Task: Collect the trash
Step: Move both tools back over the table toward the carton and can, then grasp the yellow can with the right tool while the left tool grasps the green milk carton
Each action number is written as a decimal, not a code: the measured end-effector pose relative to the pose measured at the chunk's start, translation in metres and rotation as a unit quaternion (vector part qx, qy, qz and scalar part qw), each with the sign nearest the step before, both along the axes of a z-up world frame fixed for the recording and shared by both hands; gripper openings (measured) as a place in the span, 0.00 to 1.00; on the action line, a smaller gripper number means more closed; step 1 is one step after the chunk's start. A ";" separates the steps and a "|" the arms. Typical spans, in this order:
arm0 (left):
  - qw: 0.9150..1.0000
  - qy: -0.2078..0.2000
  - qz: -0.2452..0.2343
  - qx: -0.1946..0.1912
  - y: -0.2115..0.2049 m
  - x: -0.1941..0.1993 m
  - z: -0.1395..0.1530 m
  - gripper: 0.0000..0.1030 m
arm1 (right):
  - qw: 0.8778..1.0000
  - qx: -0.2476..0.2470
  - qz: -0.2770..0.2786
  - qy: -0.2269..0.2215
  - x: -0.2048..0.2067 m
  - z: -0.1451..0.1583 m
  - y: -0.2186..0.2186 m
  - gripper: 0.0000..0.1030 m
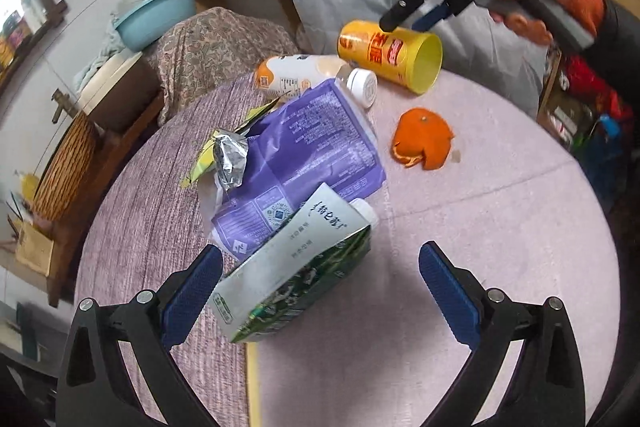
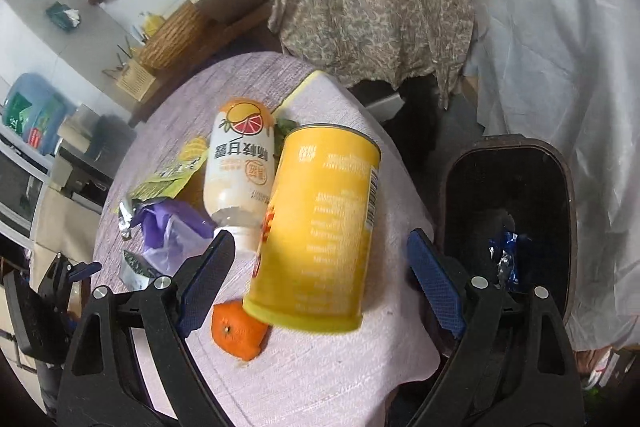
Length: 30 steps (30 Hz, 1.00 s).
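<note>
Lying between the right gripper's [image 2: 320,267] spread jaws, yellow can [image 2: 320,227] untouched.

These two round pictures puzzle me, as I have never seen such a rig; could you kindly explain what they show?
There is no robot here. A person's hand holds a pistol-like tool with two jaws, one in each hand, and a wide-angle camera on each tool looks out along its blue pads. One picture comes from the left gripper, the other from the right gripper.

On the round table lies rubbish: a green and white carton, a purple pouch, a drink bottle, a yellow can on its side and an orange peel. A dark bin stands beside the table.

Both pairs of jaws stand open and nothing is held: the left frames the carton, the right the can.
</note>
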<state>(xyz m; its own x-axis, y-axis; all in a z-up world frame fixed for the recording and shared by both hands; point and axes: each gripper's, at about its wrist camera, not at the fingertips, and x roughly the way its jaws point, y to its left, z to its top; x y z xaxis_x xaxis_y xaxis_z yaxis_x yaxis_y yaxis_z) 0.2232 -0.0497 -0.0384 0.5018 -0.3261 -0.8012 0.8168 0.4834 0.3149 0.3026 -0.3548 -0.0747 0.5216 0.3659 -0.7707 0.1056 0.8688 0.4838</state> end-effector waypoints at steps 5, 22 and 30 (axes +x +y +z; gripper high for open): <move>0.998 0.009 -0.028 0.050 -0.011 0.010 -0.011 0.91 | 0.999 -0.026 0.012 0.036 0.017 -0.008 0.012 0.84; 0.980 -0.014 -0.074 0.185 -0.026 0.010 -0.038 0.64 | 0.997 0.011 0.037 0.066 0.027 -0.031 0.020 0.66; 0.983 -0.016 -0.090 0.157 -0.015 -0.012 -0.031 0.56 | 0.997 0.048 0.047 0.033 0.008 -0.030 0.017 0.66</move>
